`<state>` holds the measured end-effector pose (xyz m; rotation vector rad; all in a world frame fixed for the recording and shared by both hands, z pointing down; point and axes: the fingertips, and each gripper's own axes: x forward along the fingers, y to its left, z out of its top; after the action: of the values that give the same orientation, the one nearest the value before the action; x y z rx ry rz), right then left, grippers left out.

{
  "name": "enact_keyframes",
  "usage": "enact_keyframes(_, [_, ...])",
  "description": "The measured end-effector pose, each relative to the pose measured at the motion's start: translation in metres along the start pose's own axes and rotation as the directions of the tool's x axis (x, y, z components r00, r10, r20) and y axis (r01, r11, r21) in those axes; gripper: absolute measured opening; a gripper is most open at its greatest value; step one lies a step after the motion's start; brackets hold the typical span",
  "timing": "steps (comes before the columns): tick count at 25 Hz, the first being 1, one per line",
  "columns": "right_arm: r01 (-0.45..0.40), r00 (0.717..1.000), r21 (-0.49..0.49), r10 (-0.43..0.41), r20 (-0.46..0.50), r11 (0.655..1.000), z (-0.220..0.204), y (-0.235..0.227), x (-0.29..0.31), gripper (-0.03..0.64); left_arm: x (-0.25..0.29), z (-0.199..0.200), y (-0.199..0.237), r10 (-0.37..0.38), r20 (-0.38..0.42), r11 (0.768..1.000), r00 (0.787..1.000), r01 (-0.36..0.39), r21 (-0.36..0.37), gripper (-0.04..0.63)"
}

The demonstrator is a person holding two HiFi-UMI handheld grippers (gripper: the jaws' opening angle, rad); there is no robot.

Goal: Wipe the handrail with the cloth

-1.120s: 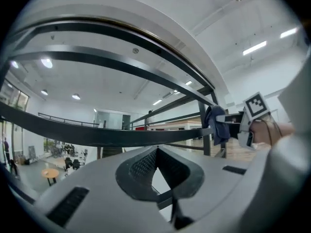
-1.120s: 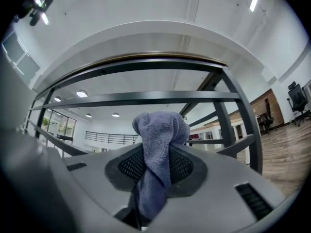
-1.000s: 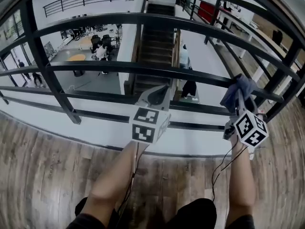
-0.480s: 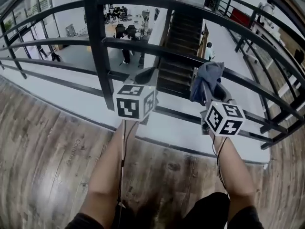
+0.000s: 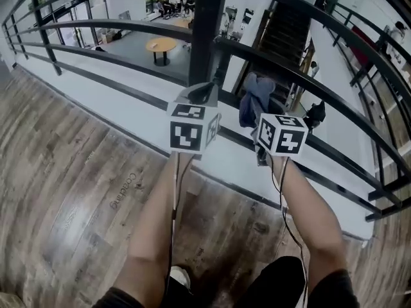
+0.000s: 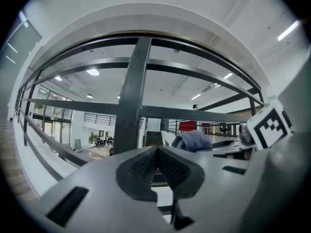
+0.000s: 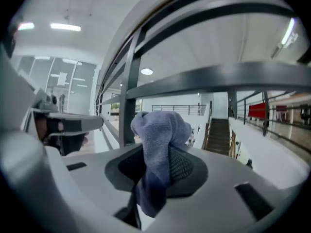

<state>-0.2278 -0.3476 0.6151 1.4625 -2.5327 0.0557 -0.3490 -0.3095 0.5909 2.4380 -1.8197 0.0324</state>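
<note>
Shifted left to the post, right gripper clamps the cloth at 1 o'clock, left gripper closed on nothing; mid-wipe, next press onto the handrail.

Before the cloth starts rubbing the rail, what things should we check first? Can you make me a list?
1. Cloth held tight: ok. The right gripper is shut on the cloth.
2. Enough cloth poking out to wipe with: ok. A bunch stands up past the jaws.
3. Cloth on the handrail: not ok. The right gripper view shows a gap under the bar.
4. Left gripper out of the way: ok. It is shut on nothing, beside the right one.
5. Clear path along the rail: cannot tell. The upright post stands close by.
</note>
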Motion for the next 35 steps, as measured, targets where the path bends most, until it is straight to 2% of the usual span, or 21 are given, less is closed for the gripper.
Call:
enact_keyframes(2, [-0.022, 0.999, 0.050, 0.023, -0.028, 0.999, 0.000, 0.019, 0.024, 0.104, -0.005, -0.007, 0.020, 0.017, -0.007, 1.000, 1.000, -0.017, -0.002, -0.002])
enact_keyframes(7, [-0.033, 0.996, 0.098, 0.041, -0.079, 0.995, -0.004, 0.054, 0.066, 0.104, -0.010, -0.027, 0.053, 0.058, -0.036, 0.998, 0.998, -0.059, -0.019, -0.002])
enact_keyframes(10, [-0.026, 0.993, 0.087, 0.036, -0.112, 0.996, -0.011, 0.068, 0.082, 0.104, -0.010, -0.031, 0.067, 0.067, -0.039, 0.996, 0.997, -0.069, -0.054, -0.002])
enact_keyframes(13, [-0.019, 0.989, 0.056, 0.027, -0.145, 0.998, -0.021, 0.079, 0.095, 0.104, -0.009, -0.029, 0.071, 0.042, -0.025, 0.993, 0.999, -0.044, -0.108, -0.002])
enact_keyframes(16, [-0.007, 0.987, 0.010, 0.009, -0.157, 1.000, -0.028, 0.079, 0.100, 0.104, -0.007, -0.031, 0.063, 0.022, -0.030, 0.994, 0.999, -0.025, -0.104, -0.002])
enact_keyframes(19, [0.004, 0.989, -0.020, -0.007, -0.148, 1.000, -0.031, 0.073, 0.099, 0.104, -0.003, -0.038, 0.053, 0.016, -0.058, 0.998, 0.998, -0.020, -0.061, -0.002])
enact_keyframes(23, [0.028, 0.991, 0.028, -0.024, -0.133, 0.999, -0.035, 0.055, 0.088, 0.104, 0.006, -0.043, 0.038, 0.021, -0.079, 0.999, 0.997, -0.025, -0.046, -0.002])
enact_keyframes(26, [0.041, 0.991, 0.047, -0.034, -0.131, 0.998, -0.038, 0.038, 0.074, 0.104, 0.013, -0.042, 0.022, 0.020, -0.074, 1.000, 0.997, -0.020, -0.004, -0.002])
enact_keyframes(32, [0.077, 0.991, 0.024, -0.074, -0.112, 0.997, -0.052, -0.007, 0.027, 0.104, 0.023, -0.037, -0.016, -0.019, -0.076, 0.999, 0.997, 0.021, 0.031, -0.002])
enact_keyframes(35, [0.103, 0.989, 0.052, -0.097, -0.108, 0.993, -0.062, -0.044, -0.003, 0.104, 0.032, -0.035, -0.050, -0.061, -0.079, 0.997, 0.995, 0.065, 0.050, -0.002])
